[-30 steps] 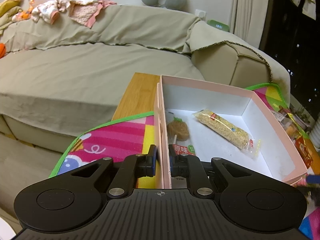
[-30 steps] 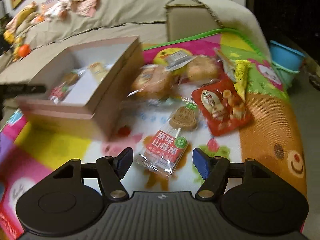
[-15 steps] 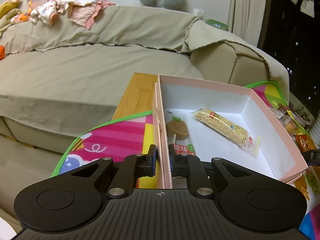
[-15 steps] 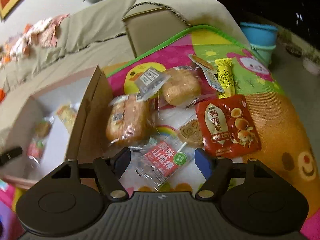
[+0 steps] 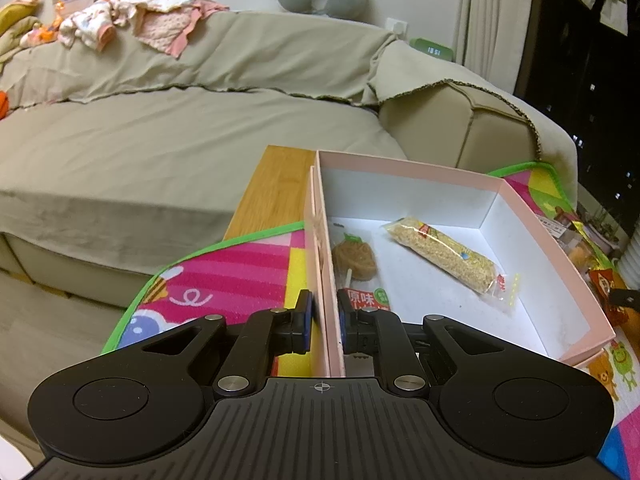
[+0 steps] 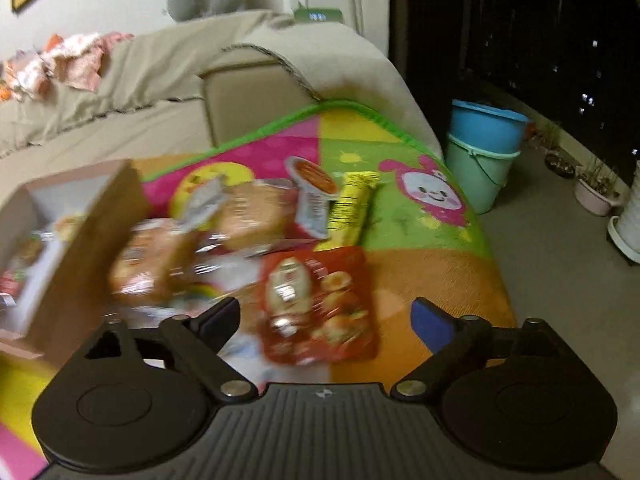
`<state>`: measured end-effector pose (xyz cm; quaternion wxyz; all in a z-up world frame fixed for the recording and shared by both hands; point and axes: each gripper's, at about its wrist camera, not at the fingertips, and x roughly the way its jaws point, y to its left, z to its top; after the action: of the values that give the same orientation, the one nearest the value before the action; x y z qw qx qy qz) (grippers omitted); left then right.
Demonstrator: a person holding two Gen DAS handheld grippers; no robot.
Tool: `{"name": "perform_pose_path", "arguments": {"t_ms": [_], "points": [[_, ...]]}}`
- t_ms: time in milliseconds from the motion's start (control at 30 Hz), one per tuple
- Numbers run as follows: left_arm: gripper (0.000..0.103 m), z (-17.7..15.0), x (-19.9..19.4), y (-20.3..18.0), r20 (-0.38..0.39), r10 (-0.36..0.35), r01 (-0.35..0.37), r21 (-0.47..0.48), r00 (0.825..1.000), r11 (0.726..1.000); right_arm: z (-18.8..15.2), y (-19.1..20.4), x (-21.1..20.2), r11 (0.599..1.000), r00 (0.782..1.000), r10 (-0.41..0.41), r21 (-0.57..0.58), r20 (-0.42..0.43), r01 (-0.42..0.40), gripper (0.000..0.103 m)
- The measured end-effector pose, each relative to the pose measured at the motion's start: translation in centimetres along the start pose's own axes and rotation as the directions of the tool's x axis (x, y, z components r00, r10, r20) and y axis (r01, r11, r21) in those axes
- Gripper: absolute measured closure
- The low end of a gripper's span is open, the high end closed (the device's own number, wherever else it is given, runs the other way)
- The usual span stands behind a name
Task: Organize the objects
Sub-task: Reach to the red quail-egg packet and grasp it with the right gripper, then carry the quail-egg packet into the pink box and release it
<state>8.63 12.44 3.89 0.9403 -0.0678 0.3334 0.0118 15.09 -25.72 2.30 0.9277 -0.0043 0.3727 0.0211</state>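
My left gripper (image 5: 323,320) is shut on the near left wall of the pink box (image 5: 552,256). Inside the box lie a long grain bar in clear wrap (image 5: 444,254) and a brown lollipop snack (image 5: 356,258). My right gripper (image 6: 325,318) is open and empty, with a red snack packet (image 6: 318,306) between its fingers on the mat. Beyond it lie two wrapped buns (image 6: 156,258), a yellow bar packet (image 6: 352,204) and a small sauce packet (image 6: 314,196). The box shows blurred at the left of the right wrist view (image 6: 80,216).
The colourful play mat (image 6: 420,248) covers a low wooden table (image 5: 276,188) against a beige sofa (image 5: 160,136). Blue and green buckets (image 6: 484,148) stand on the floor to the right, with plant pots (image 6: 596,196) beyond.
My right gripper has swung right, from over the lollipop packet to over the red snack packet. The left gripper still holds the box wall and has barely moved.
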Motion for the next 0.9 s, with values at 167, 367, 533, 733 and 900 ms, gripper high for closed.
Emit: {"name": "perform_pose_path", "arguments": {"t_ms": [167,367,533,733,900], "points": [[0.089,0.0,0.1,-0.2,-0.004,0.004,-0.004,0.008,1.000,1.000,-0.3,0.6,1.0,0.998,0.998,0.054,0.009,-0.022,-0.054,0.020],[0.089,0.0,0.2,-0.2,-0.003,0.005,-0.004,0.008,1.000,1.000,-1.9,2.9,-2.5,0.993,0.998,0.060,-0.100,-0.037,-0.063,0.028],[0.090,0.0,0.2,-0.3,-0.001,0.007,-0.007,0.002,1.000,1.000,-3.6,4.1,-7.7,0.979,0.988,0.139,-0.140,-0.069,-0.147,0.028],[0.089,0.0,0.2,-0.3,0.000,0.006,-0.006,0.001,1.000,1.000,-4.7,7.1,-13.2,0.947,0.966,0.242,-0.192,-0.094,-0.256,0.028],[0.089,0.0,0.2,-0.3,0.000,0.007,-0.007,0.007,1.000,1.000,-2.6,11.1,-17.0,0.894,0.926,0.376,-0.247,-0.043,-0.375,0.028]]}}
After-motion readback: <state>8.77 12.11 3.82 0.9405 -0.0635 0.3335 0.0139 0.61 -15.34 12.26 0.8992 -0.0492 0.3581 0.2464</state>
